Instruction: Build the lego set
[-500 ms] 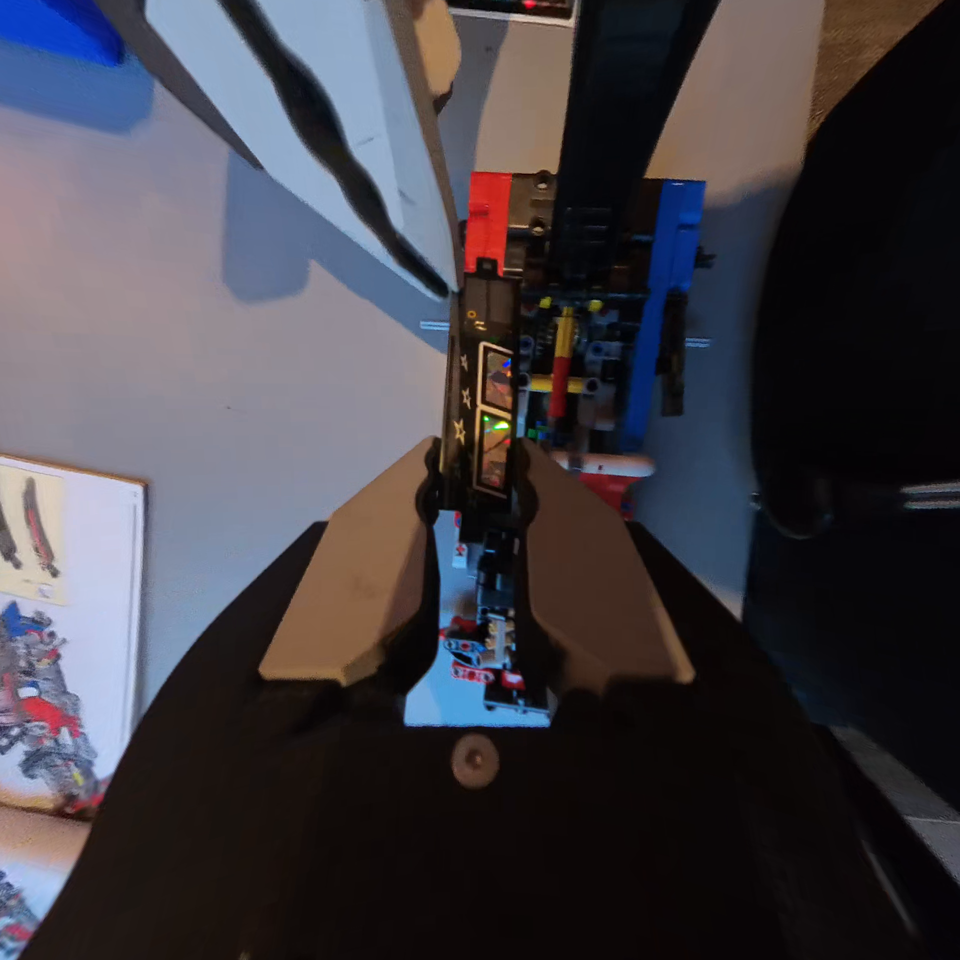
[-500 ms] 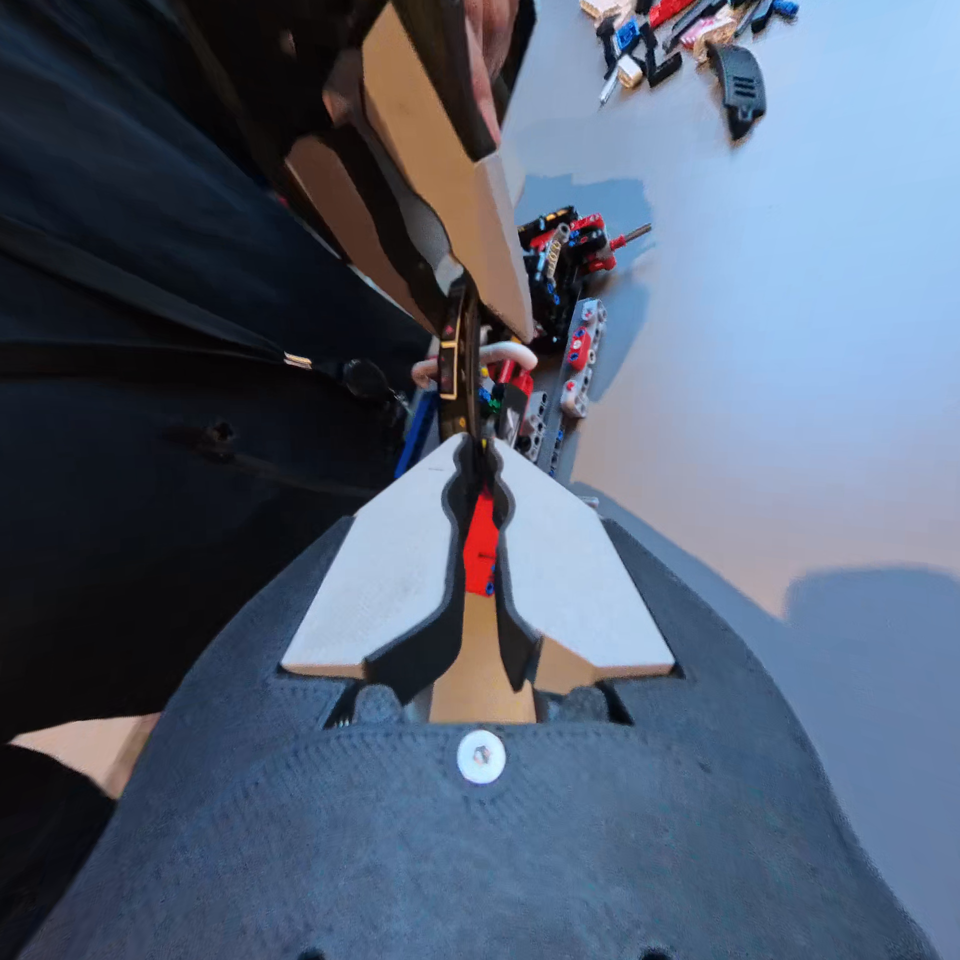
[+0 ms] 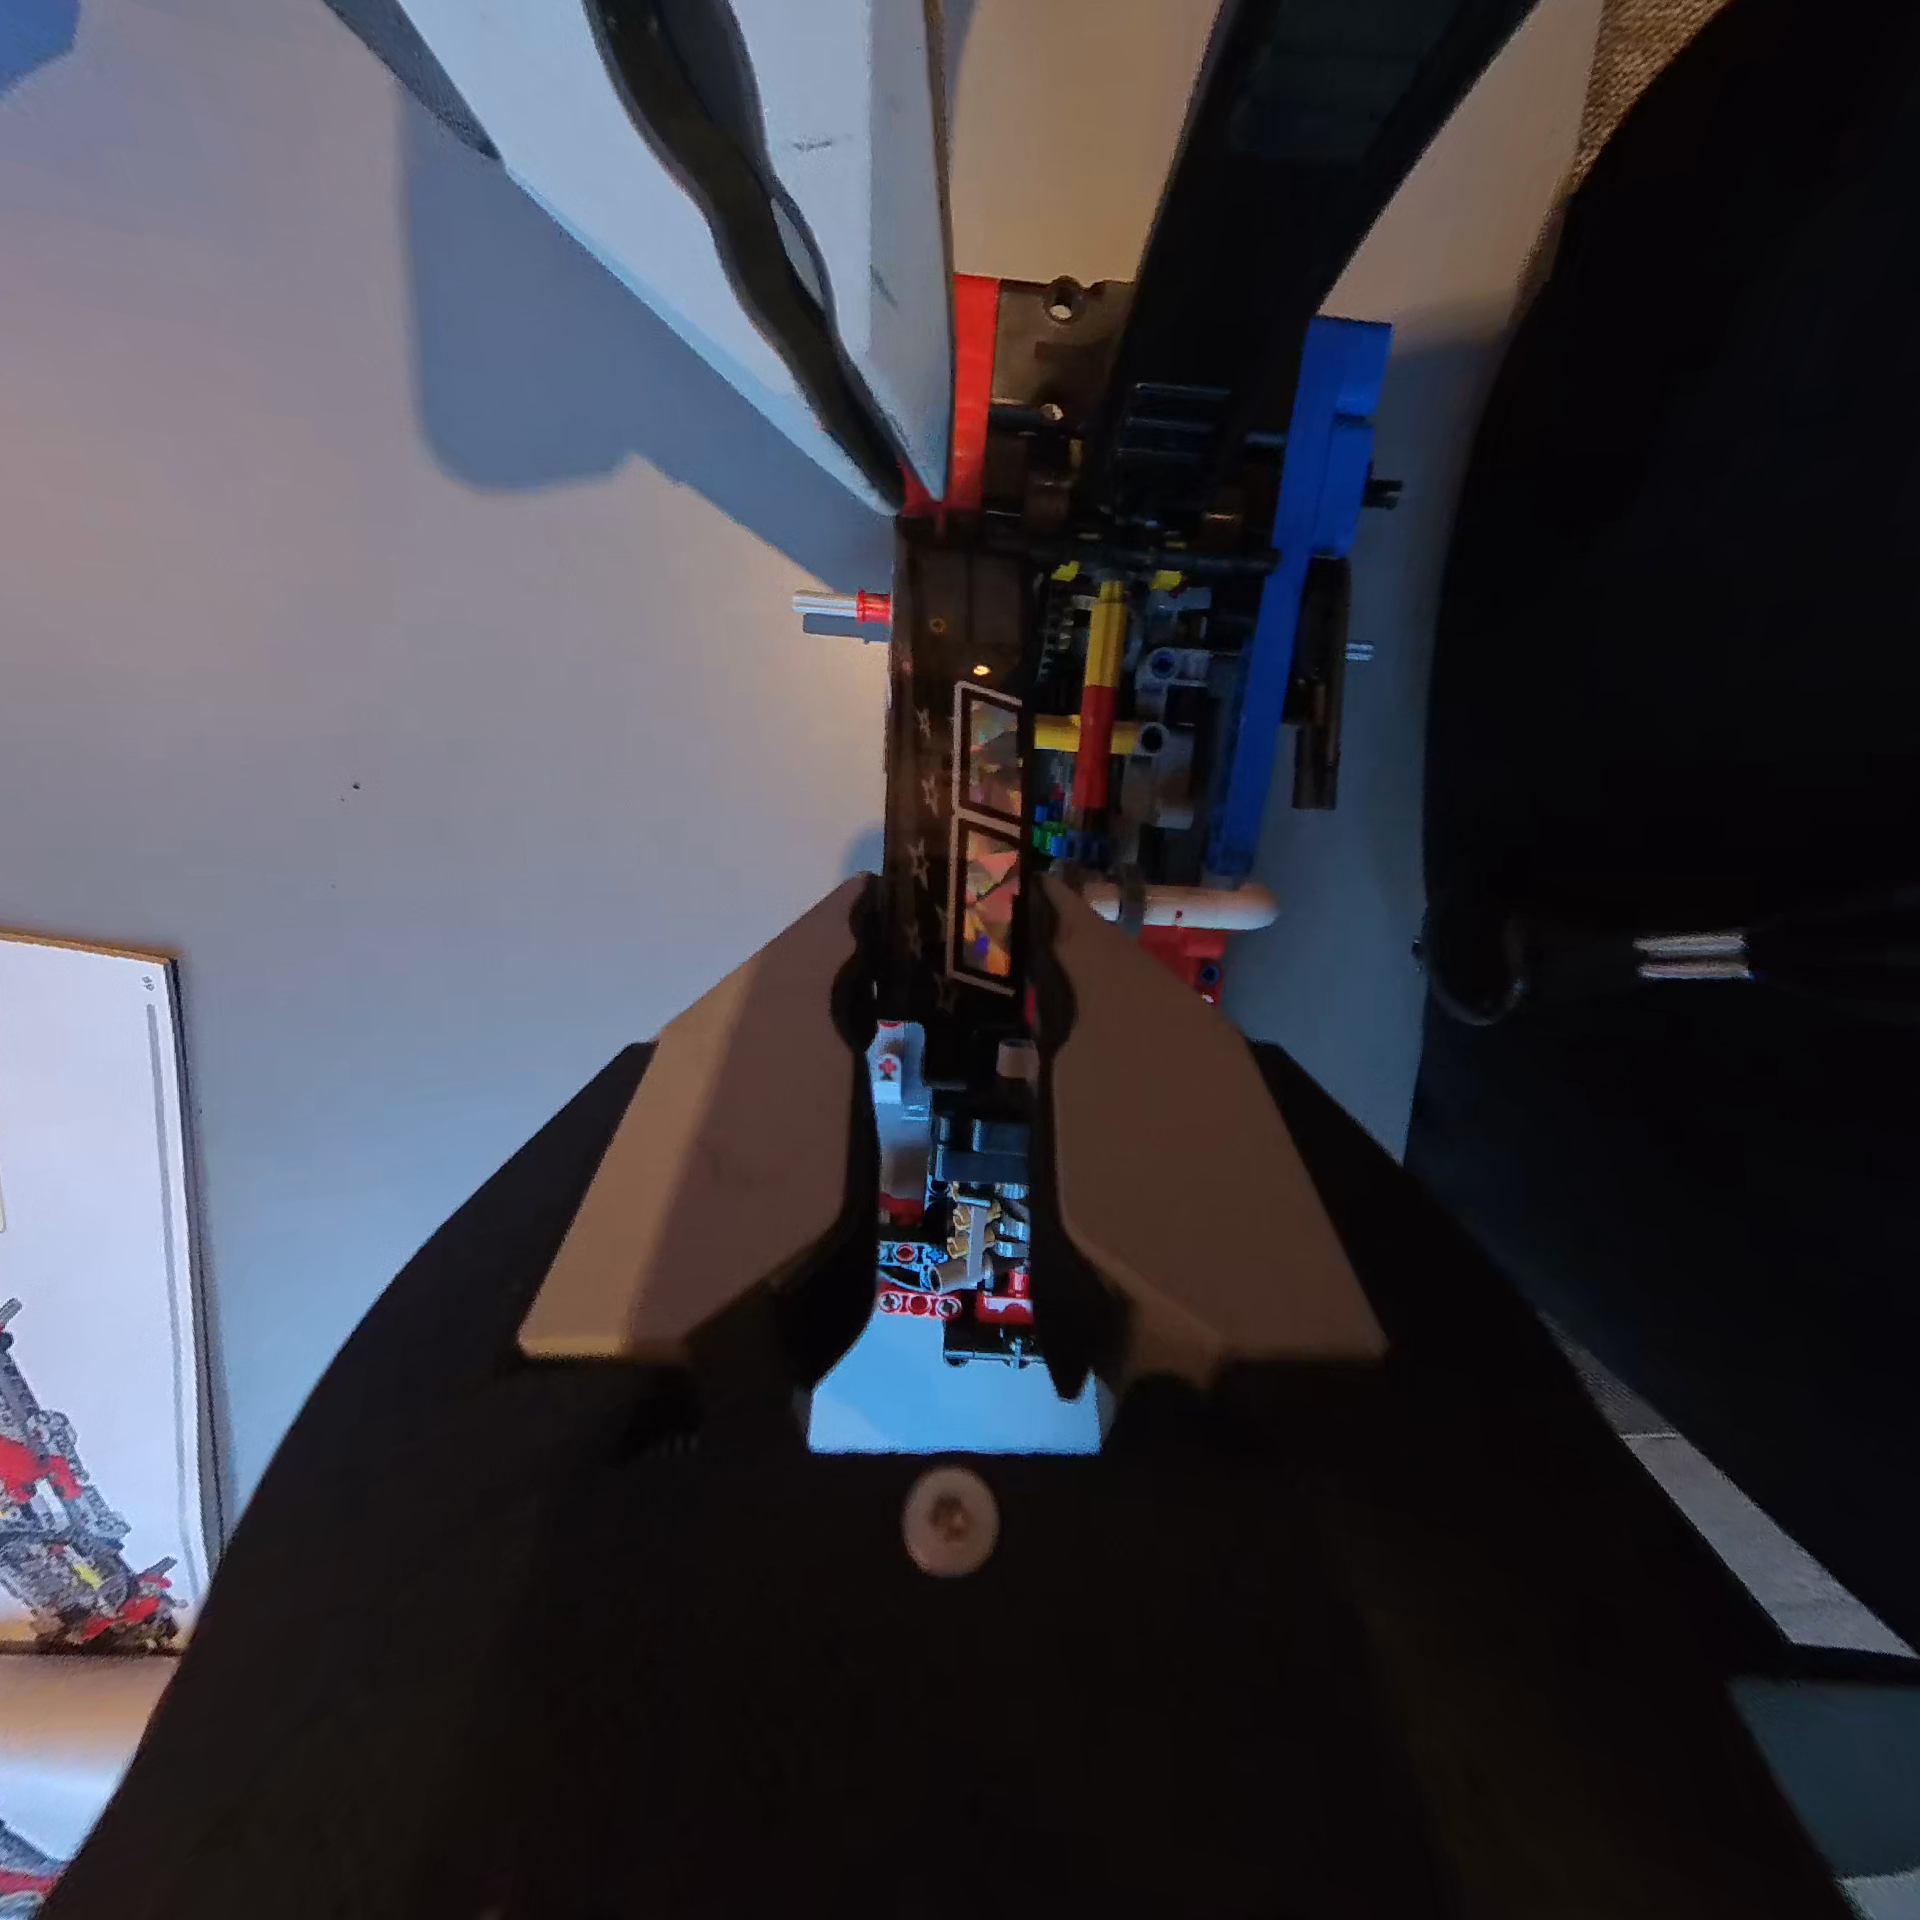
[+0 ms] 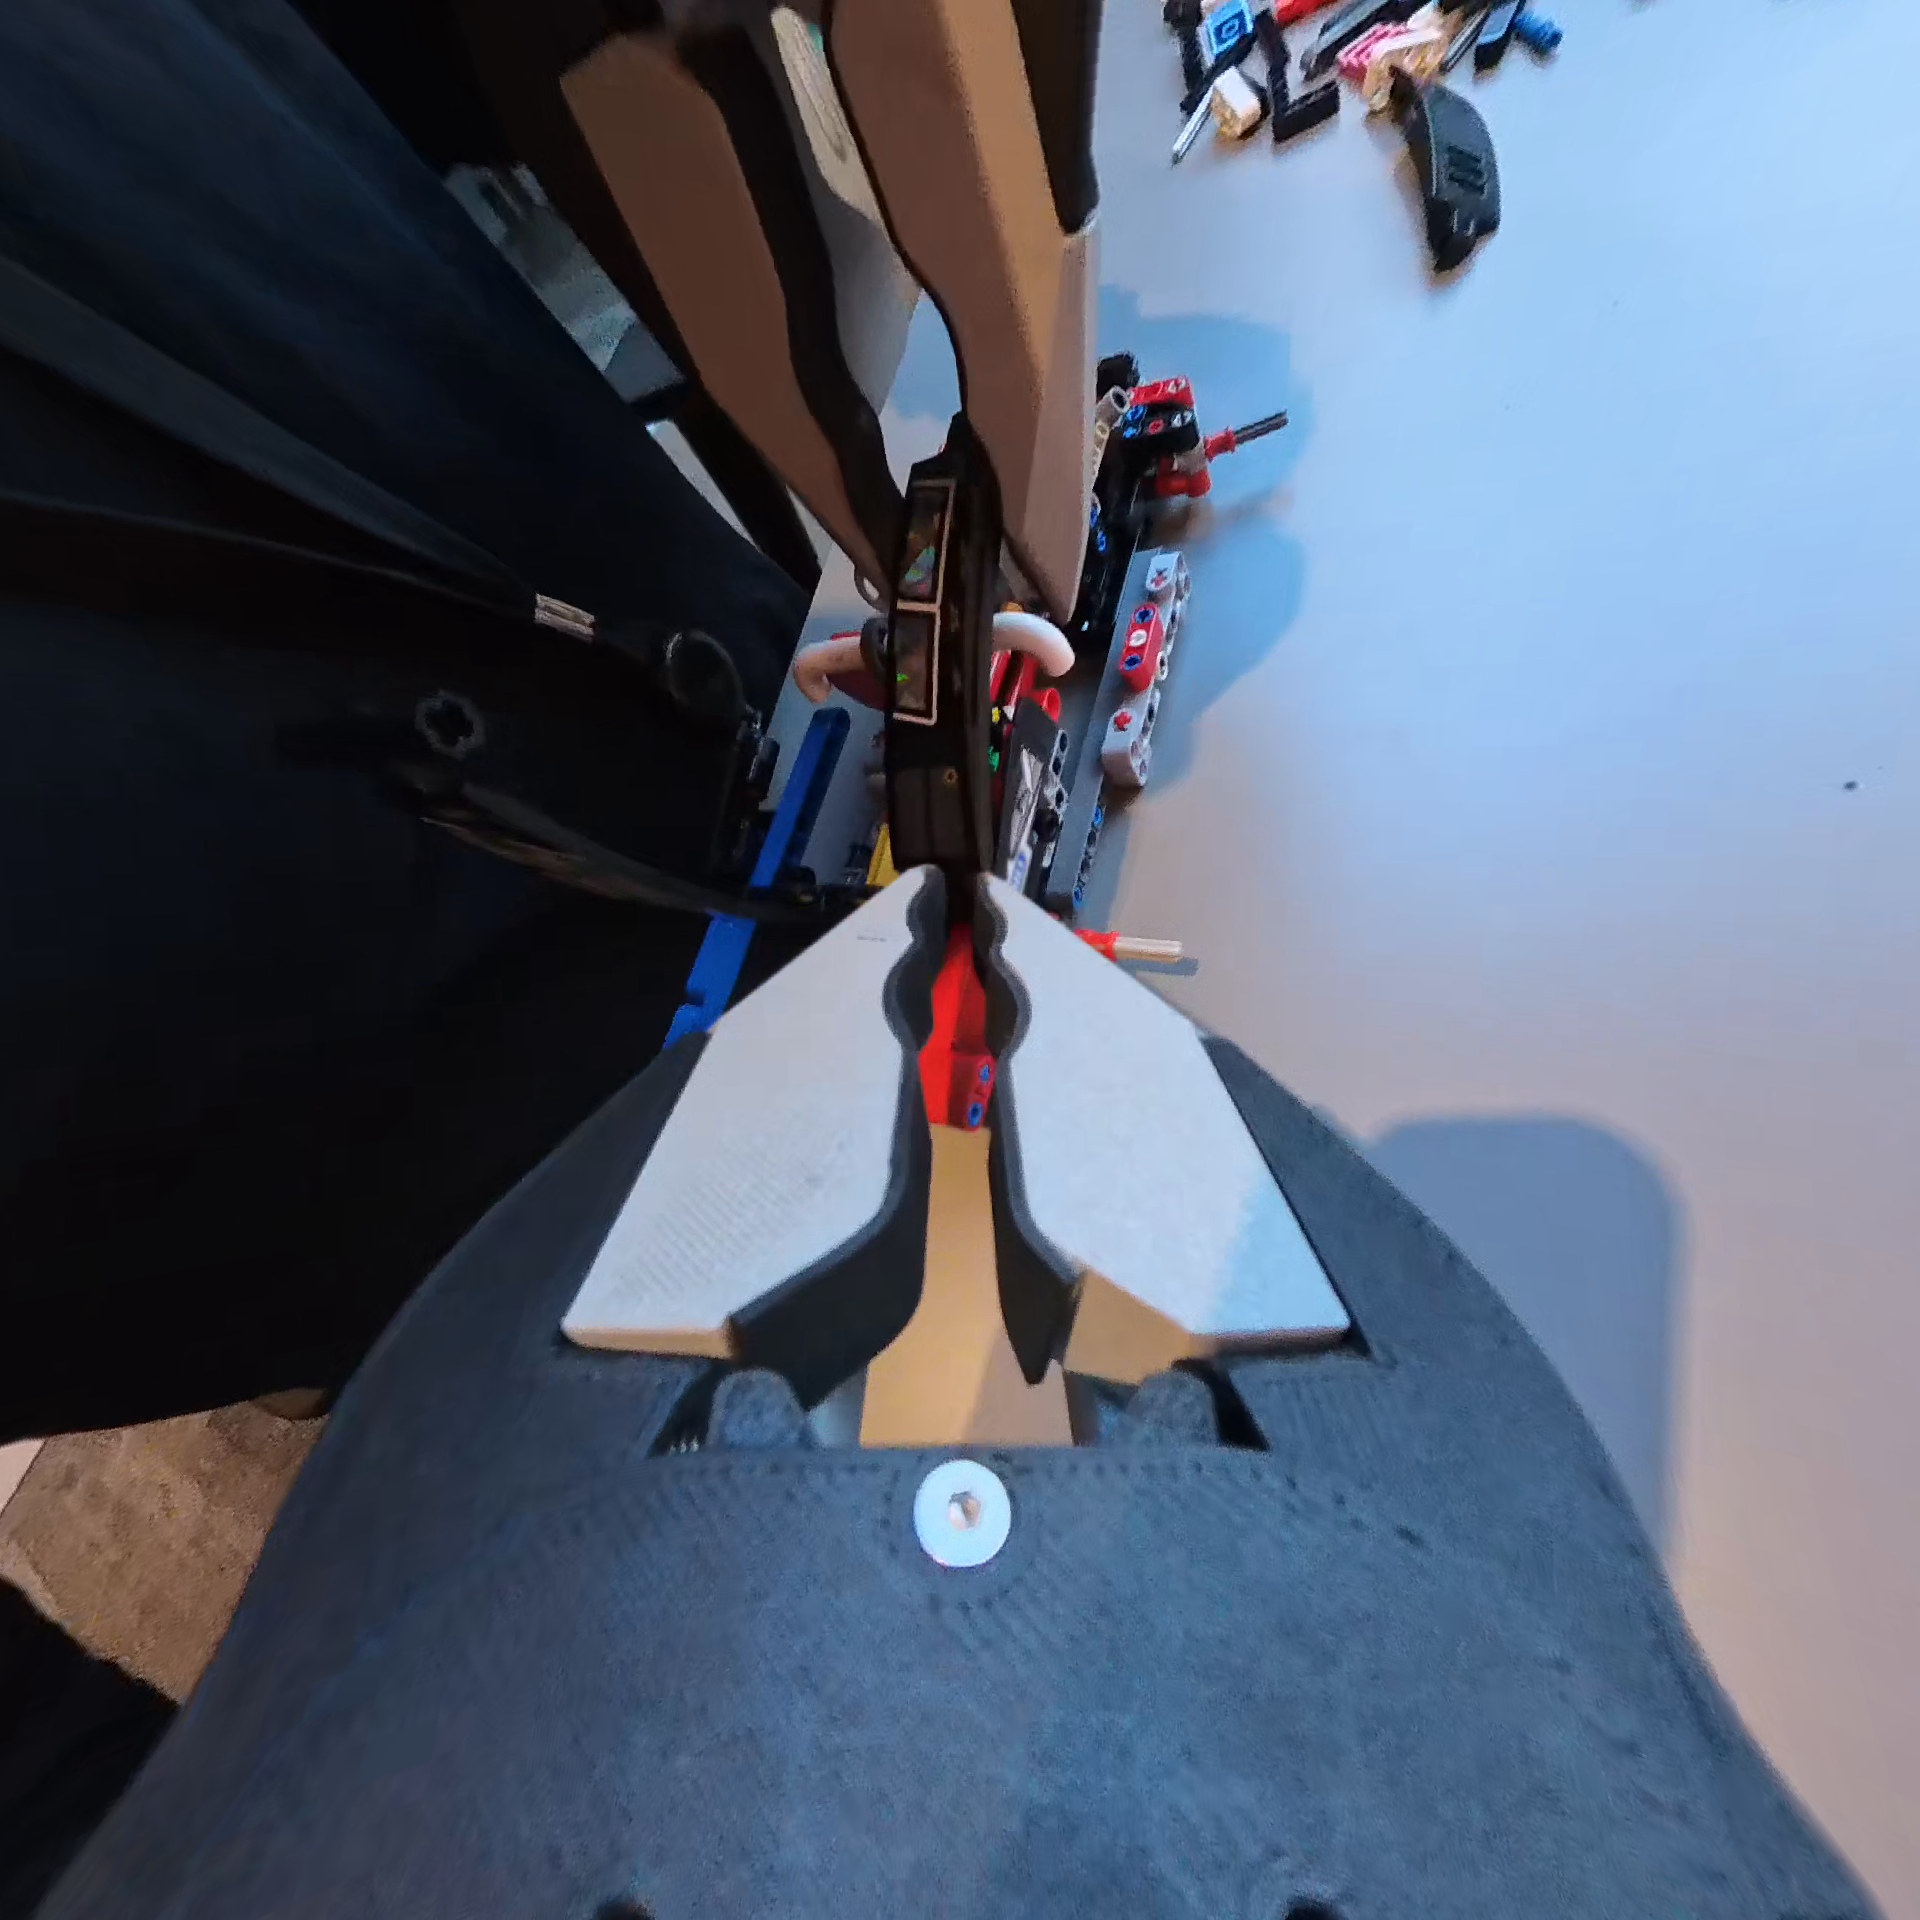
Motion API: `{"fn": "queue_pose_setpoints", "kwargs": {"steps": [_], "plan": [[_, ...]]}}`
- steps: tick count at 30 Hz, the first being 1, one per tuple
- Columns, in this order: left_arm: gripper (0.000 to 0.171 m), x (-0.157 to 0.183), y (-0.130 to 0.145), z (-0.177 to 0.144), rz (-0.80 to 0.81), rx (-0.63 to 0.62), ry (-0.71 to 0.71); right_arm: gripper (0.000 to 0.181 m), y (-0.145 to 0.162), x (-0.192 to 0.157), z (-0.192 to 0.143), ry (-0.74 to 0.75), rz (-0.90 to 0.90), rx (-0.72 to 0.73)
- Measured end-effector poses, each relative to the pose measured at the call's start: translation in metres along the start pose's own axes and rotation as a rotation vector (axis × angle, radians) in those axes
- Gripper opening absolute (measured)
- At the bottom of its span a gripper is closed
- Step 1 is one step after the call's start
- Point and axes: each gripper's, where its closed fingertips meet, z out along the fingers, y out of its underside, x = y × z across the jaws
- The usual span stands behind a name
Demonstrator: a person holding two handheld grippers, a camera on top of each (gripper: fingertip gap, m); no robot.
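Between the two grippers, a black panel (image 3: 951, 831) with shiny sticker windows is standing on edge along the side of the lego model (image 3: 1132, 707), which is lying on the grey worktop (image 3: 416, 727). The left gripper (image 3: 948, 925) is pinching the panel's near end between its jaws, while the right gripper (image 4: 961, 894) is clamping the opposite end, jaws pressed nearly together with a red piece (image 4: 961, 1049) showing between them. Beside the model a red-and-tan pin (image 3: 840, 603) is sticking out. Loose lego pieces (image 4: 1351, 73) are lying well apart, and an instruction booklet (image 3: 83, 1299) is lying to the left.
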Motion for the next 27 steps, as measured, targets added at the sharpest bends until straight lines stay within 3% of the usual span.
{"fn": "queue_pose_setpoints", "kwargs": {"steps": [11,27], "plan": [[0.023,0.01,0.001,0.001,0.018,0.026,0.082,0.012,0.016,-0.012,0.006,0.02,-0.155,-0.055],[0.024,0.012,0.0,0.002,0.103,0.034,0.149,0.002,0.014,-0.015,0.011,0.102,-0.223,-0.01]]}}
